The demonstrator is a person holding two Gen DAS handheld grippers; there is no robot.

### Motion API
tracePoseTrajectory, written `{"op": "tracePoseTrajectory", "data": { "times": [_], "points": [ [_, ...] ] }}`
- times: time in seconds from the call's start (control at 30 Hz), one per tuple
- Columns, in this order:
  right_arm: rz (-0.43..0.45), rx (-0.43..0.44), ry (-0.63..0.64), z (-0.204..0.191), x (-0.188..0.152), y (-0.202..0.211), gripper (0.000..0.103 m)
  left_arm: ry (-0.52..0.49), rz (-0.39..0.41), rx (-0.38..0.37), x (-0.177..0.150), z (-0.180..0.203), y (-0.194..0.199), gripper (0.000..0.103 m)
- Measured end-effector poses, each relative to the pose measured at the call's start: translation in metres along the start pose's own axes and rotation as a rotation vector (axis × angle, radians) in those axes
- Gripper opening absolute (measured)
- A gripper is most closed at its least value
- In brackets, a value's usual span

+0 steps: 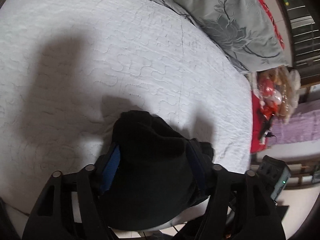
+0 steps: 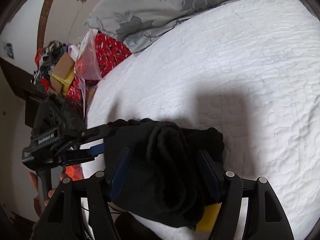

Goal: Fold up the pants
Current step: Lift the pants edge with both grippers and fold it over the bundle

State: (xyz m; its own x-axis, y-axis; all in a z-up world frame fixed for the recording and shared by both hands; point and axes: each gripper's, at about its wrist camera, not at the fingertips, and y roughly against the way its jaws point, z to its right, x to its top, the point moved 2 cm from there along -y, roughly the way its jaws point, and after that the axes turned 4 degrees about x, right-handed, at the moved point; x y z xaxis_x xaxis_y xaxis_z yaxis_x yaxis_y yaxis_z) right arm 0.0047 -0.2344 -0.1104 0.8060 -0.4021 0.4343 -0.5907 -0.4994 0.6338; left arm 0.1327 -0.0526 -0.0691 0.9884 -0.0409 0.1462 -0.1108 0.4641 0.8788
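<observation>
The black pants (image 1: pixel 150 160) are bunched into a thick bundle at the near edge of the white quilted bed (image 1: pixel 120 60). My left gripper (image 1: pixel 154 156) is shut on the bundle, blue pads pressed on both sides of the cloth. In the right wrist view the pants (image 2: pixel 166 164) fill the space between my right gripper's (image 2: pixel 166 164) pads, which are shut on a rolled fold. The left gripper (image 2: pixel 96 140) reaches in from the left, its fingers clamped on the same bundle's far side. The fingertips of both are buried in cloth.
A grey floral pillow (image 1: pixel 230 20) lies at the head of the bed, also in the right wrist view (image 2: pixel 160 6). Red bedding, bags and a cardboard box (image 2: pixel 62 70) are piled beside the bed. A purple-covered surface (image 1: pixel 296 126) lies past the bed's right edge.
</observation>
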Motion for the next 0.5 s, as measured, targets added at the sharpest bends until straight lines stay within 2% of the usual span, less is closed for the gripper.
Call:
{"op": "tracePoseTrajectory", "data": {
  "times": [0.03, 0.1, 0.2, 0.27, 0.3, 0.33, 0.43, 0.5],
  "points": [
    [-0.013, -0.011, 0.009, 0.0, 0.001, 0.0, 0.019, -0.003, 0.003, 0.0, -0.003, 0.006, 0.002, 0.057],
    [0.002, 0.02, -0.024, 0.004, 0.004, 0.012, 0.02, -0.046, 0.03, 0.051, -0.009, 0.019, 0.005, 0.057],
    [0.023, 0.005, -0.051, 0.023, 0.003, 0.032, 0.02, -0.099, 0.037, 0.196, -0.011, 0.023, -0.013, 0.054],
    [0.006, -0.02, -0.104, 0.044, -0.003, 0.028, 0.022, -0.095, 0.045, 0.238, -0.011, 0.021, -0.021, 0.054],
    [-0.005, 0.005, -0.13, 0.05, -0.006, 0.025, 0.025, -0.087, 0.054, 0.226, -0.011, 0.021, -0.016, 0.054],
    [0.001, 0.019, -0.142, 0.051, -0.006, 0.025, 0.032, -0.08, 0.059, 0.212, -0.012, 0.02, -0.011, 0.054],
    [0.004, 0.063, -0.146, 0.045, -0.005, 0.033, 0.035, -0.059, 0.072, 0.163, -0.02, 0.007, 0.012, 0.054],
    [-0.011, 0.094, -0.138, 0.041, -0.007, 0.038, 0.047, -0.046, 0.078, 0.136, -0.032, -0.005, 0.023, 0.06]
  ]
}}
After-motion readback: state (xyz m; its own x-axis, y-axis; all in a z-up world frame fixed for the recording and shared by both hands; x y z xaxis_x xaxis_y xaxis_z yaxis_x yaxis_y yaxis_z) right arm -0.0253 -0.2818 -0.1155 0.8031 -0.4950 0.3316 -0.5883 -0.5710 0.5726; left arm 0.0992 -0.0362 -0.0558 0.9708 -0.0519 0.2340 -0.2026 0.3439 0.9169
